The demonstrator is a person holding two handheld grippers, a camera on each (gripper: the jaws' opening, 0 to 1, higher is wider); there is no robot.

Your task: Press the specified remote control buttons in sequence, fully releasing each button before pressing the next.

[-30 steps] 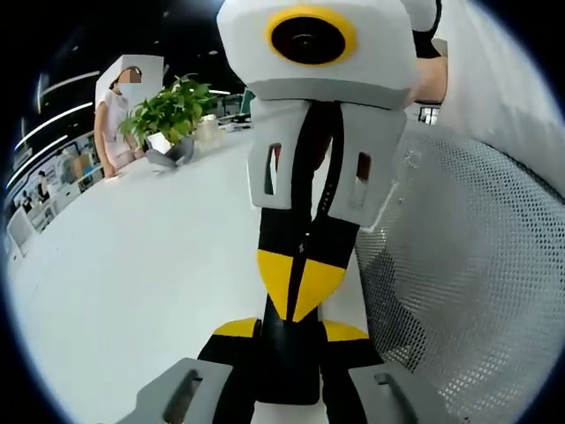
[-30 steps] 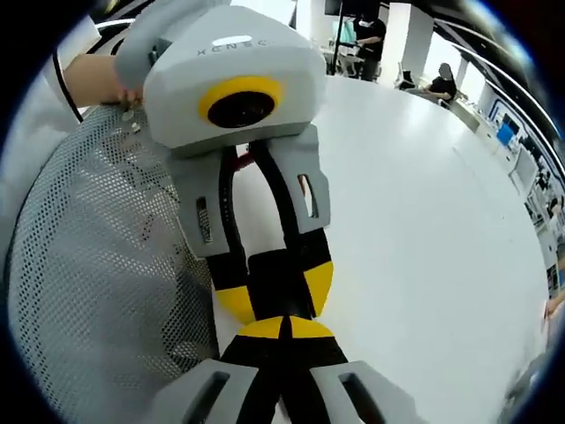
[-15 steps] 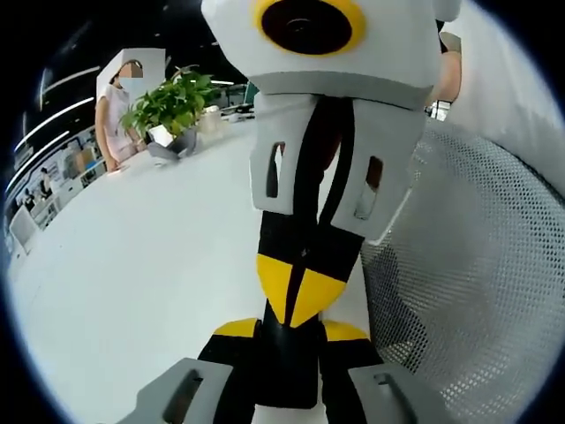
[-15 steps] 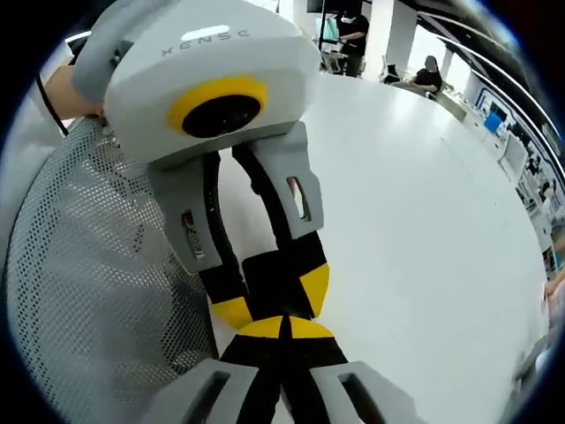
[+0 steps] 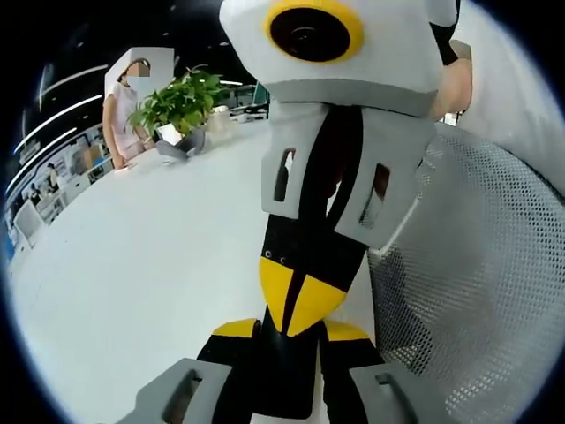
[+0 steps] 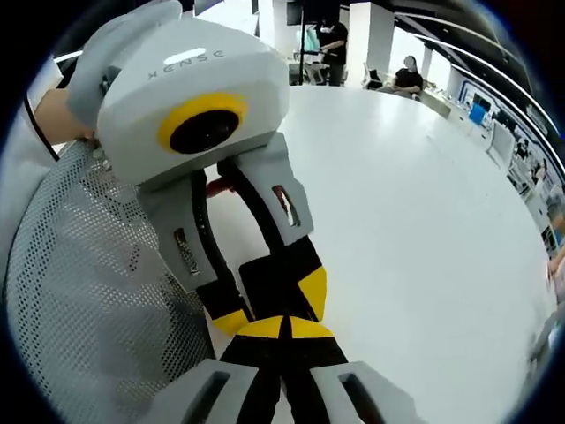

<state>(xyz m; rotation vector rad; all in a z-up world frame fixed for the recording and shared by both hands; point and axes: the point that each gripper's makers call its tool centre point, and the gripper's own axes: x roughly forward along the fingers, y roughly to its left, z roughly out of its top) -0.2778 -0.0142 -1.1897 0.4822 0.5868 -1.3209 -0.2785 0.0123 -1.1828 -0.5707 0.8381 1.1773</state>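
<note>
- Remote control (image 5: 287, 371): it is the black bar that sits low in the middle of the left gripper view, above the edge of the white table (image 5: 132, 265).
- Far to the left, a person (image 5: 124, 106) stands by a green plant (image 5: 181, 102) at the far side of the table. They have no part in the job.
- The left gripper (image 5: 291, 329) has its jaws spread a little and pinches the remote from both sides, one yellow tip on each side.
- The right gripper (image 5: 298, 300) comes down from the top. Its two yellow tips are pressed together into one point, and that point rests on the remote.
- To the right is a grey chair with net (image 5: 477, 265), just beside the remote.
- Since a moment ago, both views have tipped and slid a bit, so the hands have moved a little. The point has stayed on the same spot of the remote.
- I think this means the button is still held down, or only just touched. I cannot see the button itself.
- The point must lift clear off before the next button is pushed.
- The remote is easy to see, which the job asks for.
</note>
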